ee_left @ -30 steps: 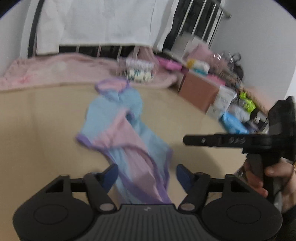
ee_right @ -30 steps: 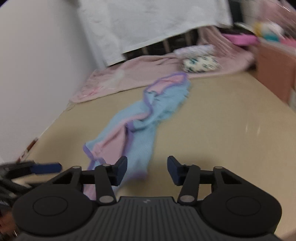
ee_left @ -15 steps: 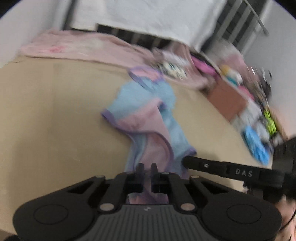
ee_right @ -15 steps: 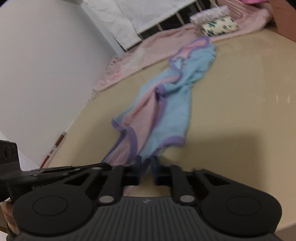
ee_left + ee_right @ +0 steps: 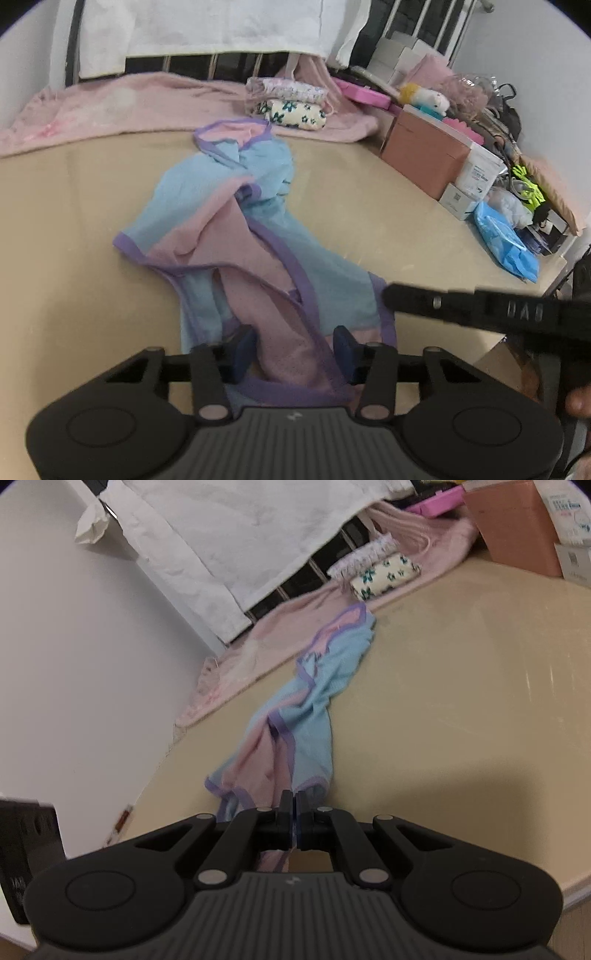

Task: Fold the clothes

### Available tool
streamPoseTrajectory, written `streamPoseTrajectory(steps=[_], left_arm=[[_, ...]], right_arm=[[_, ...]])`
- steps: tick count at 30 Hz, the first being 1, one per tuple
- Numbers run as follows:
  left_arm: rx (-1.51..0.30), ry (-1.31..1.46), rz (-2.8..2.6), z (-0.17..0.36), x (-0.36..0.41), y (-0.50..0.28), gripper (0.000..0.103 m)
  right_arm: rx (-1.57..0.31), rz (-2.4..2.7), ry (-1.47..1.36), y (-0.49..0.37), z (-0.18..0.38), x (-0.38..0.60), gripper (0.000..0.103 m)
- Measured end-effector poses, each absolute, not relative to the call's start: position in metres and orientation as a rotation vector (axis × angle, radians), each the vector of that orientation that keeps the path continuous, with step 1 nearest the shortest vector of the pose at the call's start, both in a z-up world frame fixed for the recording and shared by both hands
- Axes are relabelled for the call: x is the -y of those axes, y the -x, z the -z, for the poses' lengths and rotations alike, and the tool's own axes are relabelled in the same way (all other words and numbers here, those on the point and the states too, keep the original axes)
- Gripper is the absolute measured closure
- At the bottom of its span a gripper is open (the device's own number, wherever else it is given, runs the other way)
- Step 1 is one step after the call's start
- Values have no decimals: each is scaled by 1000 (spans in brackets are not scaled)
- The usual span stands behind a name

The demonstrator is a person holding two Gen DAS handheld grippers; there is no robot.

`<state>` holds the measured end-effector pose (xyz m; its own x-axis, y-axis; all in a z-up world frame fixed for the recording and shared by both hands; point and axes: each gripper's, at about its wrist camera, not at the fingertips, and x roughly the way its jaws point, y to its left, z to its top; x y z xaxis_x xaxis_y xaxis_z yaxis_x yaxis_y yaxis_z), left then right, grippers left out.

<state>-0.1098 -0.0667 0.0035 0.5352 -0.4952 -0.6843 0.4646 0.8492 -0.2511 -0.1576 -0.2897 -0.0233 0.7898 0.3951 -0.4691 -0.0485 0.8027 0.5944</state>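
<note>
Beige glossy table (image 5: pixel 369 192), wide, mostly bare. White wall (image 5: pixel 74 657) on one side, white sheet (image 5: pixel 221 26) hung over dark bars at the back. Pink blanket (image 5: pixel 129 107) lies along the table's far edge, folded floral stack (image 5: pixel 291 103) on it. Far right corner cluttered: brown box (image 5: pixel 424 155), white cartons, blue bag (image 5: pixel 506 243), odds and ends too blurred to name.

Garment (image 5: pixel 236 229) lies mid-table, stretched from near edge toward the blanket, twisted and crumpled, not flat. Light blue outside, pink inside, purple trim on the edges; far end shows a pink opening.

Left gripper (image 5: pixel 293 350) spread wide, blue pads either side of the near hem, pink cloth between them, not pinched. Right gripper (image 5: pixel 294 812) clamped tight on the garment's near edge, cloth hanging below the fingers.
</note>
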Motion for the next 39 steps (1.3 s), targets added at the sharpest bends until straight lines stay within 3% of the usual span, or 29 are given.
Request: streamPoseTrajectory(steps=[1, 7, 15, 18, 21, 24, 26, 31, 33, 34, 39], left_arm=[[-840, 46, 574, -3, 67, 107, 99], [-855, 245, 578, -9, 36, 86, 100], [-653, 716, 514, -12, -22, 26, 100], [-658, 699, 427, -11, -24, 3, 75], [-694, 551, 421, -21, -27, 6, 70], [-652, 386, 435, -38, -33, 42, 54], [-586, 242, 477, -46, -27, 78, 52], [-509, -41, 499, -34, 0, 131, 52], [-523, -77, 501, -24, 4, 135, 53], [-530, -95, 503, -20, 7, 136, 53], [-565, -186, 510, 4, 18, 146, 53]], right_arm=[[-628, -253, -590, 158, 24, 290, 102], [-569, -257, -597, 161, 16, 293, 102], [-503, -199, -695, 152, 16, 303, 102], [-517, -162, -671, 145, 18, 296, 102], [-522, -219, -553, 145, 12, 282, 98], [-493, -254, -334, 147, 2, 262, 95], [-467, -255, -122, 146, -5, 244, 84], [-482, -366, 330, 122, 0, 190, 79], [-525, -373, 342, 106, 3, 186, 83], [-548, -373, 291, 100, 0, 191, 98], [-641, -361, 26, 80, -16, 219, 100]])
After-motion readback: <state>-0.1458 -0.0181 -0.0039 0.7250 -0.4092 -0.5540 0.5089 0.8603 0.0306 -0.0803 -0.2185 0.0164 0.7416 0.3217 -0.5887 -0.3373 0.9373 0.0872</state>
